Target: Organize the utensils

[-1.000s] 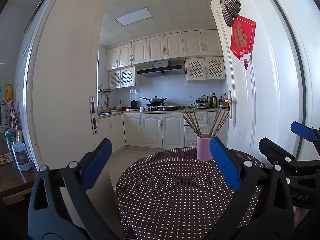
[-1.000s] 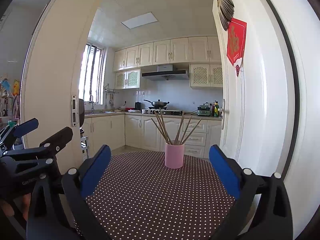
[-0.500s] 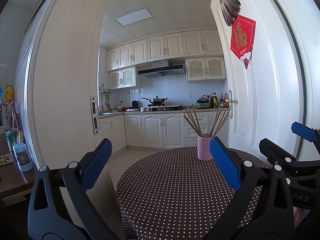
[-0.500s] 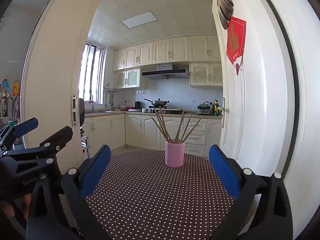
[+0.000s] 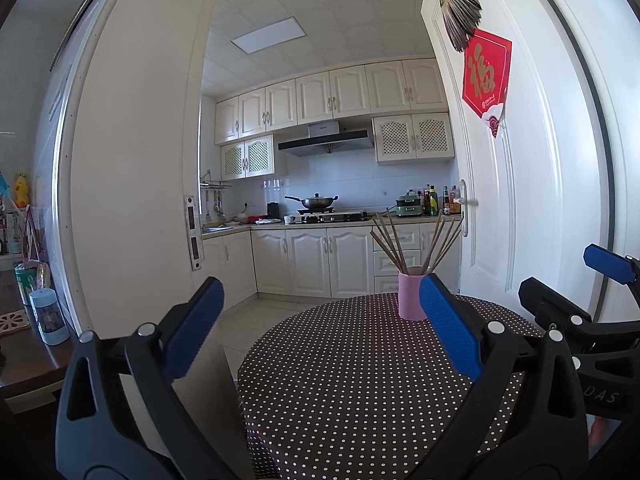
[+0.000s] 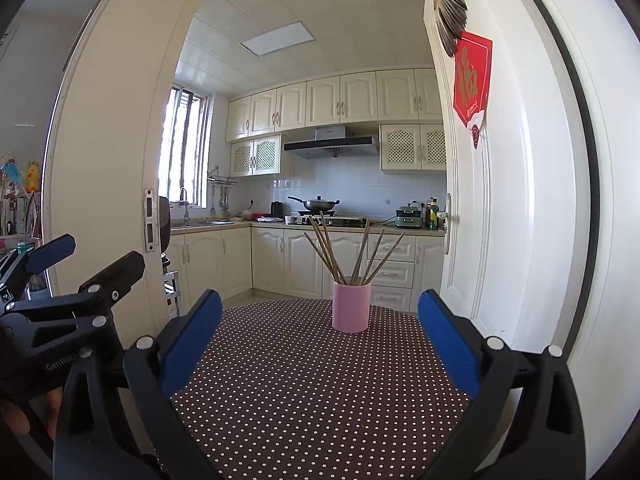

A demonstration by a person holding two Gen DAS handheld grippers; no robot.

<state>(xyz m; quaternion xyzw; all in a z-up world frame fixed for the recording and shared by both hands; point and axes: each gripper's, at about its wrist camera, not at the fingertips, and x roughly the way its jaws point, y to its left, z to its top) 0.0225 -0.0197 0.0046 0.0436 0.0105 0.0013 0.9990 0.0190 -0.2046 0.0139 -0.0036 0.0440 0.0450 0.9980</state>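
Note:
A pink cup [image 5: 412, 297] [image 6: 351, 307] stands upright at the far side of a round table with a brown polka-dot cloth [image 5: 360, 376] [image 6: 304, 384]. Several brown chopsticks [image 5: 394, 246] [image 6: 344, 254] fan out of it. My left gripper [image 5: 320, 328] hangs open over the near left of the table, nothing between its blue pads. My right gripper [image 6: 320, 332] is open too, the cup well beyond its fingertips. Each gripper shows at the edge of the other's view, both well short of the cup.
A white door [image 6: 500, 200] with a red hanging [image 6: 472, 78] stands open close on the right of the table. A white door frame [image 5: 132, 184] rises on the left. Beyond lies a kitchen with cabinets and a wok [image 5: 316, 202]. A dark side table [image 5: 28, 352] holds a blue jar.
Both views have shifted very slightly; the left view drifted a little so the table sits further right. Both grippers stay open and the cup has not moved.

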